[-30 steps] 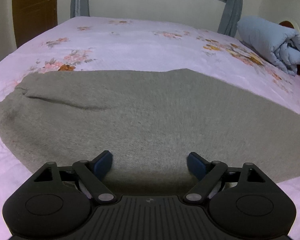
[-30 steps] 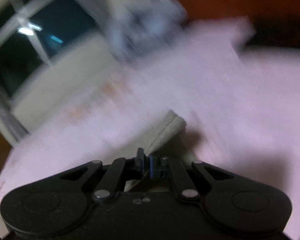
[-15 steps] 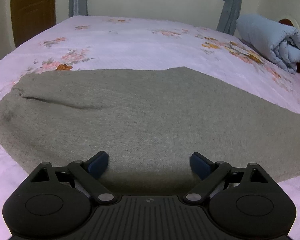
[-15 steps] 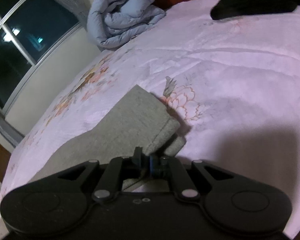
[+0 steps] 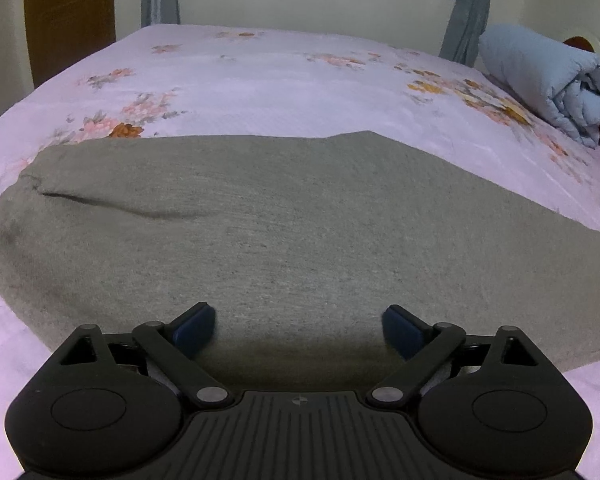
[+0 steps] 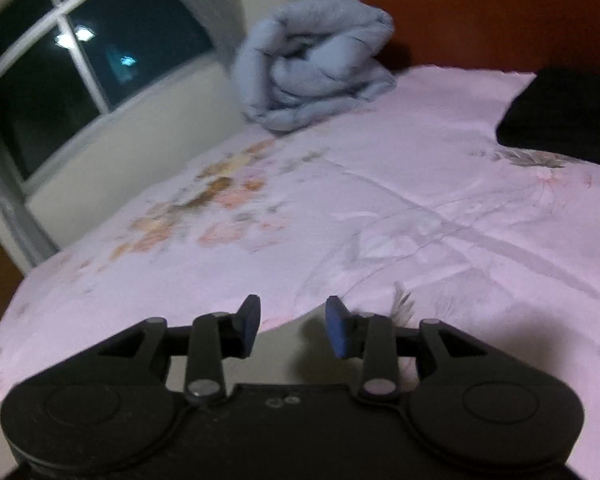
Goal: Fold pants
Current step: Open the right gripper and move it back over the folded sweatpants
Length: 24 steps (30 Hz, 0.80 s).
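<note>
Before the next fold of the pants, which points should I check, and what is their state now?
1. Right gripper has let go: ok, jaws just opened, nothing between them.
2. Left gripper open: ok, wide, over the pants.
3. Pants lie flat: not ok, one crease at the left.
4. Pants edge seen from the right wrist: cannot tell, only a grey strip under the fingers.
5. Quilt clear of the pants: ok.

A bed (image 5: 284, 76) covered by a pink sheet with flower prints carries everything. Grey pants (image 5: 300, 232) lie spread flat across its near part. A rolled light-blue quilt (image 6: 312, 68) sits at the head end, and a black cloth (image 6: 568, 116) lies well apart from it.
</note>
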Motion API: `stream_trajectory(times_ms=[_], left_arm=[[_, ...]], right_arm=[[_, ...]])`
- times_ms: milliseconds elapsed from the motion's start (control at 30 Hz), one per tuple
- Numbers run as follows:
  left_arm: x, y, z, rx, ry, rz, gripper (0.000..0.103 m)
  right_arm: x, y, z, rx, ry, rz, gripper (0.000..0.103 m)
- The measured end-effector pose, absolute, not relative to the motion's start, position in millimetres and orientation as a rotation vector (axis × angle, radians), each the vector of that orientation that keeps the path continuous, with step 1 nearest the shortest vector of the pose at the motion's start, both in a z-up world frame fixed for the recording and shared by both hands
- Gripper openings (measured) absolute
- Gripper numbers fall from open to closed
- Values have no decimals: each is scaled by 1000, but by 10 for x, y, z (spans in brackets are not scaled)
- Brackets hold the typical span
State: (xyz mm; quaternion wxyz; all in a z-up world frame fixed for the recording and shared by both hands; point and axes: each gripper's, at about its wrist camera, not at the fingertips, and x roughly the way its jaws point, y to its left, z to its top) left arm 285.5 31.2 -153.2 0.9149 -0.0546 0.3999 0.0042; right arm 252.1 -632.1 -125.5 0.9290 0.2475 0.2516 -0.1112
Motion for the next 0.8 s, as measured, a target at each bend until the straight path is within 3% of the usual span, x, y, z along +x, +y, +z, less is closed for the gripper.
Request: stream_trajectory(times_ms=[200, 267, 333, 533, 633, 700, 800], left_arm=[[2879, 276, -1544, -96, 830, 20, 93], [2885, 269, -1541, -98, 830, 22, 93], [2890, 265, -1543, -94, 832, 21, 93], [2888, 271, -1546, -94, 830, 23, 93], [2884, 275, -1546, -94, 829, 22, 93], [2880, 272, -1548, -101, 829, 19, 93], [2876, 283, -1548, -105, 828, 12, 93]], right_arm=[[2822, -6435, -1484, 540, 705, -169, 26], [2728, -6366, -1408, 518, 622, -106, 3], [2646, -6195, -1283, 401, 554, -22, 0], [2465, -5732, -988, -6, 401, 111, 0], [2723, -6098, -1288, 108, 591, -5, 1], [2826, -6322, -1605, 212, 788, -91, 10], [2522, -6497, -1582, 288, 671, -259, 17]])
